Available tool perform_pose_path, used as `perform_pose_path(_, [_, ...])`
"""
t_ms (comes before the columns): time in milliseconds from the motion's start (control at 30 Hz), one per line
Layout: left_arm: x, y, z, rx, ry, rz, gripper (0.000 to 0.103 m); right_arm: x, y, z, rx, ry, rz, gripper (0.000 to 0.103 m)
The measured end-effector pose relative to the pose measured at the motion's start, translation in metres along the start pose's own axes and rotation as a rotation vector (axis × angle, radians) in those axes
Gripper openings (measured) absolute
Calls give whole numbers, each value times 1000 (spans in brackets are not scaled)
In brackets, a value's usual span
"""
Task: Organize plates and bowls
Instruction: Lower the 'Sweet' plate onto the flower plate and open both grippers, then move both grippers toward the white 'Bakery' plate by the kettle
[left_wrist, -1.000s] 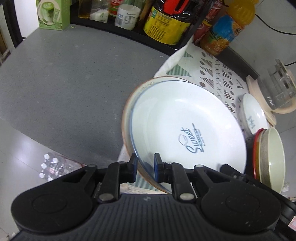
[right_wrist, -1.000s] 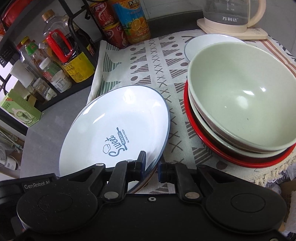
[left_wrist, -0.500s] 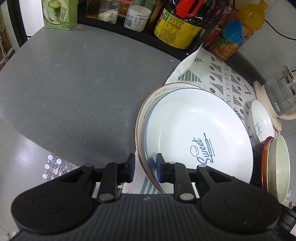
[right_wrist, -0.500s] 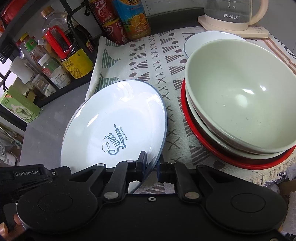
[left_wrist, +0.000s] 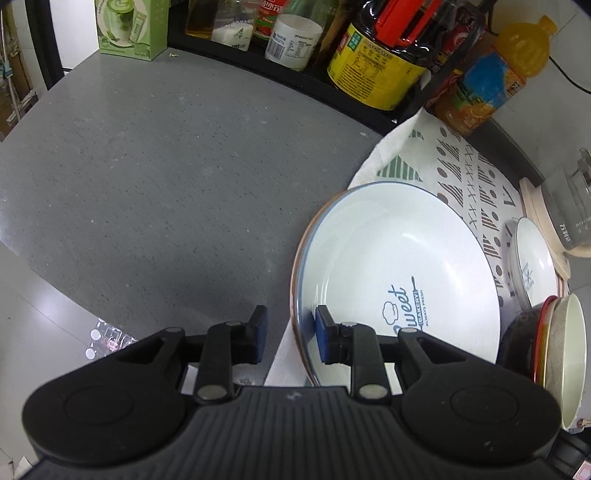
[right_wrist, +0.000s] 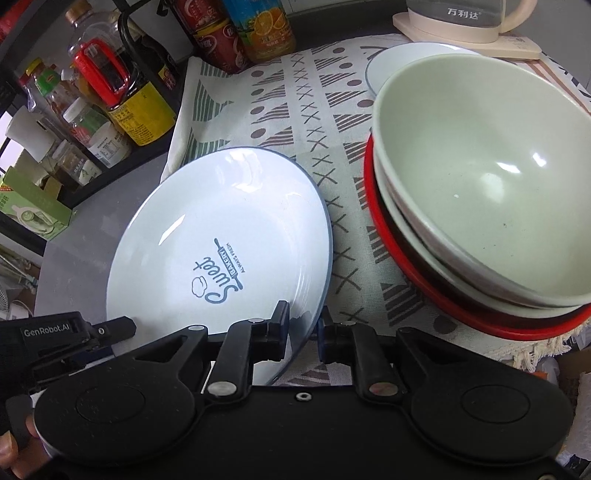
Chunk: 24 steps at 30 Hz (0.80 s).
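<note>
A large white plate (left_wrist: 399, 266) printed "Sweet Bakery" lies on the patterned cloth (left_wrist: 469, 177), with a brown-rimmed plate (left_wrist: 294, 280) under it. My left gripper (left_wrist: 290, 332) is open, its fingers astride the plates' near rim. My right gripper (right_wrist: 303, 328) is shut on the white plate's (right_wrist: 221, 236) opposite rim. A pale green bowl (right_wrist: 480, 184) is stacked on other bowls and a red plate (right_wrist: 399, 251) at the right. A small white plate (left_wrist: 535, 262) lies behind them.
A rack of bottles and jars (left_wrist: 373, 55) lines the back of the grey counter (left_wrist: 147, 177). A glass kettle on a cream base (right_wrist: 465, 22) stands at the cloth's far corner. A green box (left_wrist: 129, 26) sits at the far left.
My left gripper has opened and let go of the plates' rim. The plates have moved to the right in its view. My right gripper still holds the white plate.
</note>
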<state>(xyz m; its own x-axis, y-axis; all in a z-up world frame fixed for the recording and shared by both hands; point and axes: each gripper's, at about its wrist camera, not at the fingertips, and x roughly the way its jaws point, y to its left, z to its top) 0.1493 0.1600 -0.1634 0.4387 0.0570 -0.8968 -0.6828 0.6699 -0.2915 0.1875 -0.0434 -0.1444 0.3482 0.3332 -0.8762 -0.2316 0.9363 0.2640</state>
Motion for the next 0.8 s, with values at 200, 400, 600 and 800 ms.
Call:
perform_pose_path(200, [-3,-5,8,26,13,36,25,3,6,3,-19,14,-18,19])
perform_pose_path(400, [-16,-18,21,74,5,54,39,-12,14,11,-75,9,-23,34])
perform_pose_path(600, [-28,-34,33,110,-22,44,63,-33,22,21,-125,-50,11,53])
perform_pose_path(800, [-32,-47,47,140,-30,23,72,-48,28,42,-123,-76,82,66])
